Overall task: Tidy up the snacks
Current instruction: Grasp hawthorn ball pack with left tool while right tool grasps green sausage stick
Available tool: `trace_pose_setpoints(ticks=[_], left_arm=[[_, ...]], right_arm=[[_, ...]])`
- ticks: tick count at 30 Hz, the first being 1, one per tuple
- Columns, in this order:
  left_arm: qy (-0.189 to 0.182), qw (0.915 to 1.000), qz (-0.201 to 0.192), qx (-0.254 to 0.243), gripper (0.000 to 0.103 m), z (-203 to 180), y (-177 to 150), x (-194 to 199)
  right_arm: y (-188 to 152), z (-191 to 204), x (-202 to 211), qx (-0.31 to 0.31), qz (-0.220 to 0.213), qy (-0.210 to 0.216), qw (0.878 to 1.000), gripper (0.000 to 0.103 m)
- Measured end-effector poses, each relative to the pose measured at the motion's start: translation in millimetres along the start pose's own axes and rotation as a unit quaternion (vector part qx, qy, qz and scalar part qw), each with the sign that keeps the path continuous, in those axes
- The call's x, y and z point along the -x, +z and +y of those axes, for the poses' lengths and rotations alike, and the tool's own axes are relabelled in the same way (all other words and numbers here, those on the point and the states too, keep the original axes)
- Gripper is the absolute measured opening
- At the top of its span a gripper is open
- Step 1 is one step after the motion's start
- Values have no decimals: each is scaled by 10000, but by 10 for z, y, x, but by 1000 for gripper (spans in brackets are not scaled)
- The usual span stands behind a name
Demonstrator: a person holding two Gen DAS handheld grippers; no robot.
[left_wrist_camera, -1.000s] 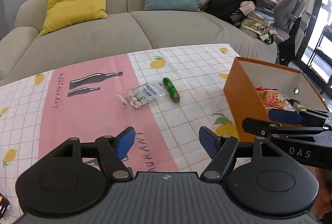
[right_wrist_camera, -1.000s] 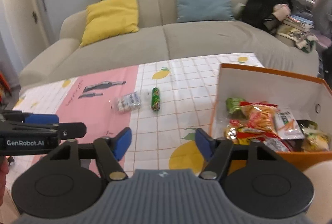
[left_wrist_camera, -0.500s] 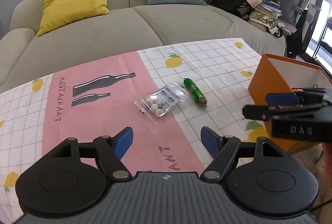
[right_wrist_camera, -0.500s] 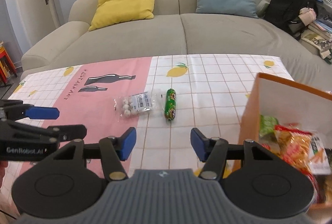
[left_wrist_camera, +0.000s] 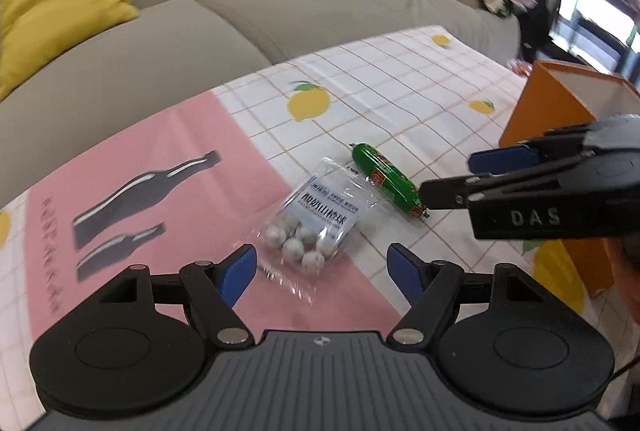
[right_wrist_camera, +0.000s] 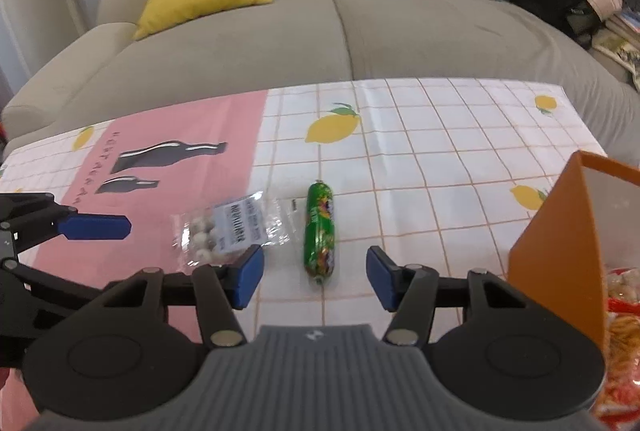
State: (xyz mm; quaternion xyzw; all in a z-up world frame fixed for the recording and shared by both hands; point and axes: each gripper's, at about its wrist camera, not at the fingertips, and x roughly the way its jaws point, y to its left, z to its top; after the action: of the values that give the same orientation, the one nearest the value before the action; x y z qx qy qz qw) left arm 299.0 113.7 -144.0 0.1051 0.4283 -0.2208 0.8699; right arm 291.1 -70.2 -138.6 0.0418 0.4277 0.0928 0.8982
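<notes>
I hold two tools over the worktop [right_wrist_camera: 460, 135], which carries a checked cloth with lemons and a pink panel. My left tool [left_wrist_camera: 322, 269] is released, its fingers spread wide, and it hovers just short of the clear bag of white candy balls [left_wrist_camera: 318, 217]. My right tool [right_wrist_camera: 316, 277] is also released, its fingers spread to either side of the near end of the green sausage stick [right_wrist_camera: 320, 231], not touching it. Neither tool carries anything.

Task status: the orange box [right_wrist_camera: 560, 255] stands at the right edge of the worktop and already contains several snack packets [right_wrist_camera: 622, 305], so that part appears done. Two items remain outside the box: the bag and the sausage stick, lying just beside each other near the middle of the cloth.

Judged from these positions, each tool is lined up on one remaining item. Once both are in the box, the task looks complete. The bag's film is loose, so a grip on it may slip.
</notes>
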Motion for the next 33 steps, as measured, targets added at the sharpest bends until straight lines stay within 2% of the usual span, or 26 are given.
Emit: trace_pose_setpoints(ticks=[3,6,8,11,13,17,20,22,25,27,29,33], left_arm=[[-15,9991,106,-412,87,28,47,-148],[-65,9961,180,-861,87,20,80,-257],[-122,9927,234,-1180,87,2,99,-323],[-53,9858,323,-1645,87,-37,122,-428],[-10,9816,372,-1871,87,-49,139,-496],[-100,9737,476,-2227,88,-60,157,-600],[-269,9770,512,-2053,91,20,191,-664],[-433,9826,611,-1702,91,111,221,-706],[-650,9891,733,-1096,90,241,230,-753],[-613,9906,712,-989,90,238,213,-742],[-485,9923,779,-837,85,210,212,-722],[-274,9938,986,-426,81,186,209,-685]], right_arm=[[12,-63,-133,-318,107,133,9993,51],[-19,-71,-234,-381,198,167,9989,48],[-45,-77,-287,-391,276,204,9986,43],[-92,-87,-371,-353,495,217,9979,19],[-126,-104,-404,-391,644,175,9970,11],[-124,-116,-413,-364,688,221,9967,10],[-114,-114,-418,-347,589,346,9971,21],[-118,-75,-423,-148,449,264,9985,23],[-112,-34,-434,91,256,173,9995,33],[-93,-35,-434,152,88,122,9998,39],[-77,-17,-426,290,-112,-14,9995,48],[-59,-15,-449,452,-272,56,9986,46]])
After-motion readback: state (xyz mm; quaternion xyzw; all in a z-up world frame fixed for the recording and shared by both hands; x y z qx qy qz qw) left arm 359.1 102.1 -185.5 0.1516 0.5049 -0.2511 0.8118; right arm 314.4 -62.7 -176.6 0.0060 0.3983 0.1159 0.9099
